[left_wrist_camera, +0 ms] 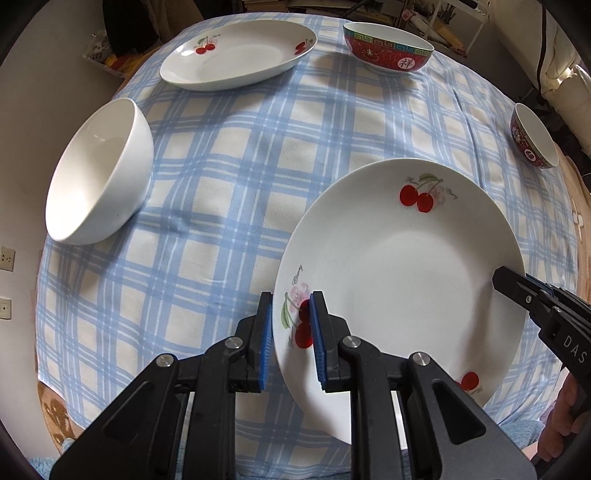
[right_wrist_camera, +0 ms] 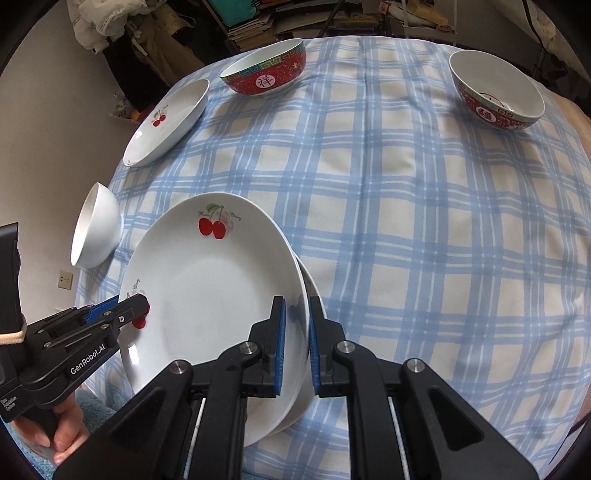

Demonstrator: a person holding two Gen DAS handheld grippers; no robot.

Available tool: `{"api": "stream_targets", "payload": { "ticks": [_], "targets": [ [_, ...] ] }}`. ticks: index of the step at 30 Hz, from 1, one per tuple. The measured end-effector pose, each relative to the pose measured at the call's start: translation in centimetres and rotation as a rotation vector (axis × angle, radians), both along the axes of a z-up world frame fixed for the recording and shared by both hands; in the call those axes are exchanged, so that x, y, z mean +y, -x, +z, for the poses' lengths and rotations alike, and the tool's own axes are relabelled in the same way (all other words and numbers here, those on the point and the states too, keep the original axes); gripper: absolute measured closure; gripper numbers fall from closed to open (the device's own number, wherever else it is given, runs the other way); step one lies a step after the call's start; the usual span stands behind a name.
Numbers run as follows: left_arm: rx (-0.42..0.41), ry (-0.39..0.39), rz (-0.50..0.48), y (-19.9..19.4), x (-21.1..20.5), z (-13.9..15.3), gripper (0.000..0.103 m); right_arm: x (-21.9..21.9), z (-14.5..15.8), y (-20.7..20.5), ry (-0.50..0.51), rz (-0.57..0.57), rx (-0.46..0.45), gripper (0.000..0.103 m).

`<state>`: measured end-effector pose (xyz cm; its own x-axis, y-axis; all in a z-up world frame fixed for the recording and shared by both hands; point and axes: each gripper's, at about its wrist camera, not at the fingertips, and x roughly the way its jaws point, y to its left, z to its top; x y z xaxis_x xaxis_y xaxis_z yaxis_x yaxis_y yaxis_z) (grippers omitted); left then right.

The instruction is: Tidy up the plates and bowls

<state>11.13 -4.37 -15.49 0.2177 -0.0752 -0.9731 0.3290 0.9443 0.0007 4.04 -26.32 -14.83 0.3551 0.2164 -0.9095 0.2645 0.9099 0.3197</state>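
Observation:
A white cherry plate (left_wrist_camera: 402, 280) (right_wrist_camera: 210, 291) is held tilted above the checked cloth. My left gripper (left_wrist_camera: 291, 334) (right_wrist_camera: 136, 310) is shut on its left rim. My right gripper (right_wrist_camera: 295, 339) (left_wrist_camera: 513, 286) is shut on its right rim. A second white plate edge (right_wrist_camera: 312, 291) shows just under it. Another cherry plate (left_wrist_camera: 236, 53) (right_wrist_camera: 166, 122) lies at the far left. A plain white bowl (left_wrist_camera: 99, 173) (right_wrist_camera: 96, 230) sits at the left edge. A red patterned bowl (left_wrist_camera: 388, 46) (right_wrist_camera: 266, 68) stands at the back, and a second red bowl (left_wrist_camera: 533, 136) (right_wrist_camera: 496, 90) at the right.
The round table (right_wrist_camera: 406, 221) has a blue and cream checked cloth. Cluttered shelves (right_wrist_camera: 258, 18) stand behind it. A wall with sockets (left_wrist_camera: 7, 258) is at the left. A person's hand (right_wrist_camera: 62, 428) holds the left gripper.

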Motion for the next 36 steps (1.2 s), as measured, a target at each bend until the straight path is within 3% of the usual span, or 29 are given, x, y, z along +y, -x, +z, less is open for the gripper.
{"api": "stream_targets", "payload": {
  "ticks": [6, 14, 18, 20, 36],
  "targets": [
    [0.027, -0.011, -0.012, 0.3, 0.0, -1.2, 0.085, 0.7, -0.6, -0.5, 0.054, 0.058, 0.026, 0.090],
    [0.001, 0.000, -0.006, 0.2, 0.0, -1.2, 0.085, -0.6, -1.0, -1.2, -0.030, 0.065, 0.068, 0.090],
    [-0.016, -0.004, -0.015, 0.9, 0.6, -0.4, 0.085, -1.0, -0.8, -1.7, 0.012, 0.057, 0.067, 0.090],
    [-0.027, -0.016, -0.019, 1.0, 0.5, -0.3, 0.085, -1.0, -0.9, -1.8, -0.021, 0.057, 0.060, 0.089],
    [-0.022, -0.032, -0.025, 0.0, -0.1, 0.0, 0.084, -0.4, -2.0, -2.3, 0.008, 0.081, 0.098, 0.087]
  ]
}}
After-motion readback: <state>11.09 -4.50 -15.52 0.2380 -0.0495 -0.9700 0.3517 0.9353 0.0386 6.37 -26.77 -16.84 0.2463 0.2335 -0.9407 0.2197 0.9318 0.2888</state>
